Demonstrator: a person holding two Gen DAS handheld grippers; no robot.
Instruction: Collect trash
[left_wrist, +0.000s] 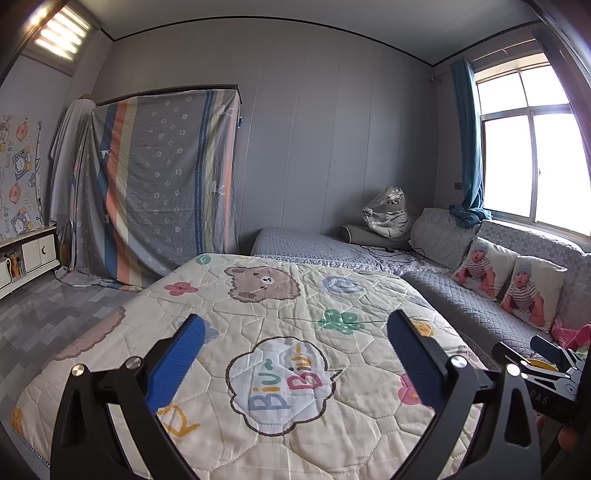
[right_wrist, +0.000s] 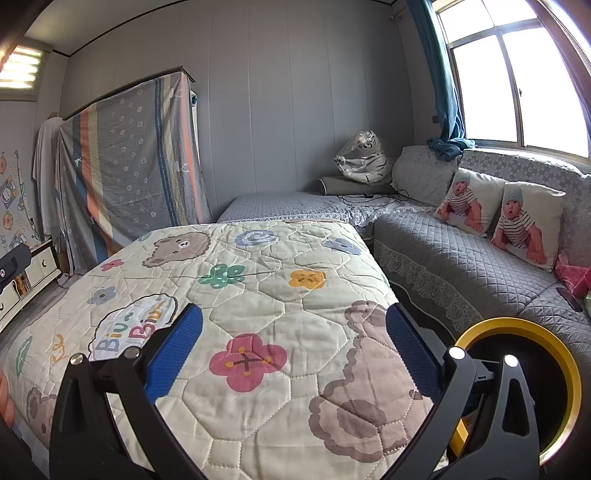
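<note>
Left tool (left_wrist: 295, 354) fingers wide apart, nothing between them, hovering over the quilt (left_wrist: 258, 332). Right tool (right_wrist: 293, 350) same: blue pads (right_wrist: 173, 354) spread, empty, above the quilt's pink flower print (right_wrist: 247, 362). In the left wrist view the right tool shows at the lower right edge.

Bin with yellow rim (right_wrist: 517, 384) sits just beside the quilted surface at lower right in the right wrist view, dark inside, partly hidden behind the right tool's finger. Contents cannot be made out. No loose trash can be picked out on the quilt; cannot tell where any lies.

Quilt is cream, cartoon bears, flowers, "Biu Biu" bubble (left_wrist: 280, 384); it covers a flat raised surface.

Right of it, grey quilted sofa (right_wrist: 461, 258) with two baby-print cushions (right_wrist: 498, 214) leaning on the backrest, pink cloth (right_wrist: 572, 275) at the far right end.

Further back, grey padded platform (left_wrist: 295, 240) with a dark cable (left_wrist: 391, 251), a bolster, and a plastic-wrapped plush tiger (left_wrist: 388, 214) in the corner.

Far left, striped sheet (left_wrist: 159, 184) draped over a tall frame against the wall, low white cabinet (left_wrist: 33, 251) beside it. Window (left_wrist: 532, 162) with blue curtain (left_wrist: 469, 147) at right.
</note>
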